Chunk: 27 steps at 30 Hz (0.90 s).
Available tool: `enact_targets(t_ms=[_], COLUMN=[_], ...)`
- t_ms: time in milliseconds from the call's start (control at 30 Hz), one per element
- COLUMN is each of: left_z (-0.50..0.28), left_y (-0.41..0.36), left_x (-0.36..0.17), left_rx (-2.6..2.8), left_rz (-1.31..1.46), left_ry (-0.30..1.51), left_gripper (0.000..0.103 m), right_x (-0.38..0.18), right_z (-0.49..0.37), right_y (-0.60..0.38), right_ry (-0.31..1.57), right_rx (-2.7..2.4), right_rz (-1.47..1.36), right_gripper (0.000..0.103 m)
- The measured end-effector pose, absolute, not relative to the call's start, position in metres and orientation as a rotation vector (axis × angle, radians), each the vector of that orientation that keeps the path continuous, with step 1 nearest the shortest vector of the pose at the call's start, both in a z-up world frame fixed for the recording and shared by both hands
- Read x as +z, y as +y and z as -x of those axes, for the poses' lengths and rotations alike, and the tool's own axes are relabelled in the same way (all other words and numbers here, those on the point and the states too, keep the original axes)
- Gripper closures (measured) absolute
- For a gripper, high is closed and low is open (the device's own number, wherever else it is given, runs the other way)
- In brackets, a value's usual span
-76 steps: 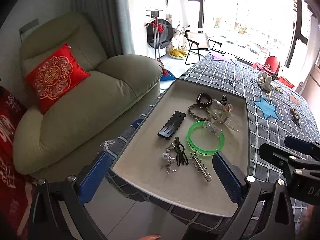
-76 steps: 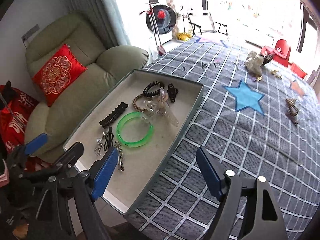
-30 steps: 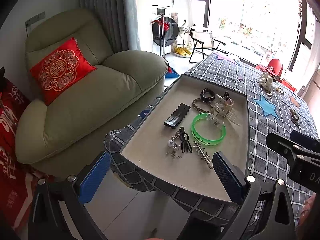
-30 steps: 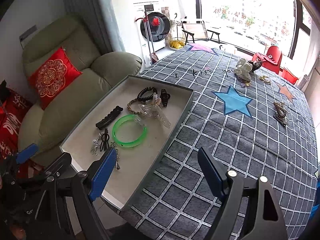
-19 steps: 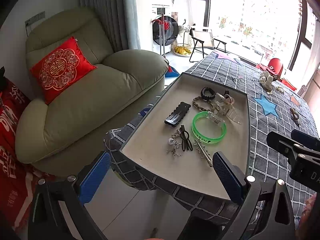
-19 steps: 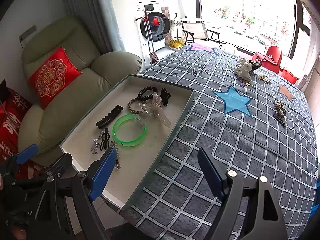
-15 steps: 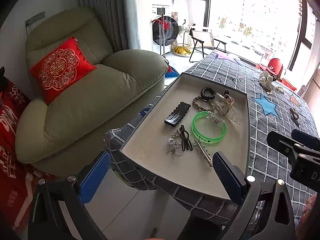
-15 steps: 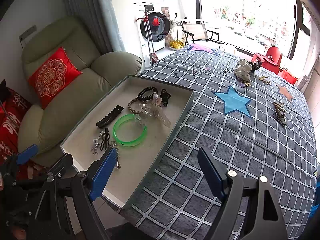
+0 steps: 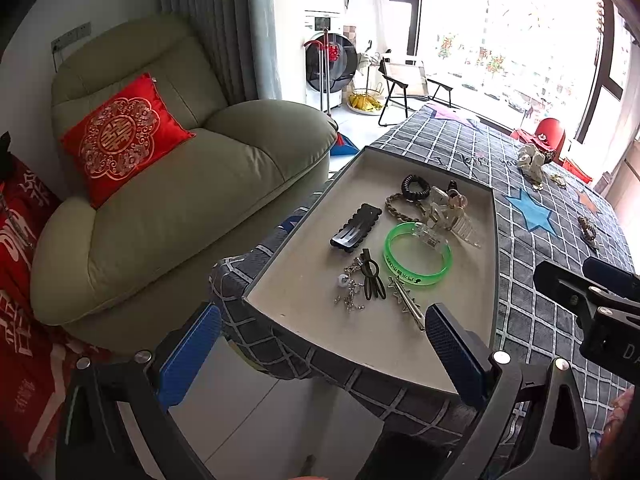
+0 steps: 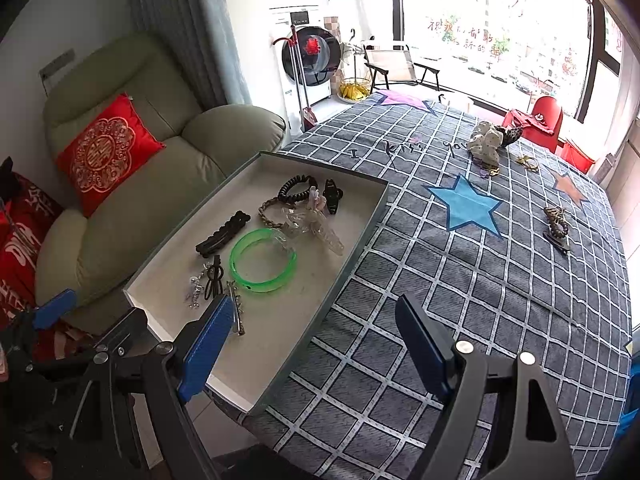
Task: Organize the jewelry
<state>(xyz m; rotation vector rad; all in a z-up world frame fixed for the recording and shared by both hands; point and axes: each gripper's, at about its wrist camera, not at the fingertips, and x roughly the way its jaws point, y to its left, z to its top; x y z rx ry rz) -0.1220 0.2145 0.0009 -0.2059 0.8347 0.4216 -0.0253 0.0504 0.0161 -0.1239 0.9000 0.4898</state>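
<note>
Your right gripper [image 10: 316, 338], jaws wide and empty, sat nearer the loose hair clip [image 10: 557, 226], which lay ahead-right, long axis pointing away. Left gripper [image 9: 320, 344], also wide, faced the tray [image 9: 280, 272]

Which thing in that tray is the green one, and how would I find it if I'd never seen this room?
Start at the shallow grey tray lying on the checked blue-grey bedspread, on the side nearest the green armchair. Near the tray's middle lies a green bangle, flat, with a clear hair claw touching its far edge. It is the only bright, see-through green ring among black clips and silvery pieces.
</note>
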Motion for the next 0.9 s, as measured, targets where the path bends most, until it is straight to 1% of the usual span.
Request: enact_targets(t_ms=[900], left_z=[0.1231], left_y=[0.2194], left_x=[0.0023], left_rx=[0.433], left_rz=[0.219], left_ry=[0.827], left_gripper=[0.000], right_x=[0.0209], right_z=[0.0255], right_y=[0.0513], right_ry=[0.898], right_rx=[0.495], right_rz=[0.127], right_gripper=[0.018])
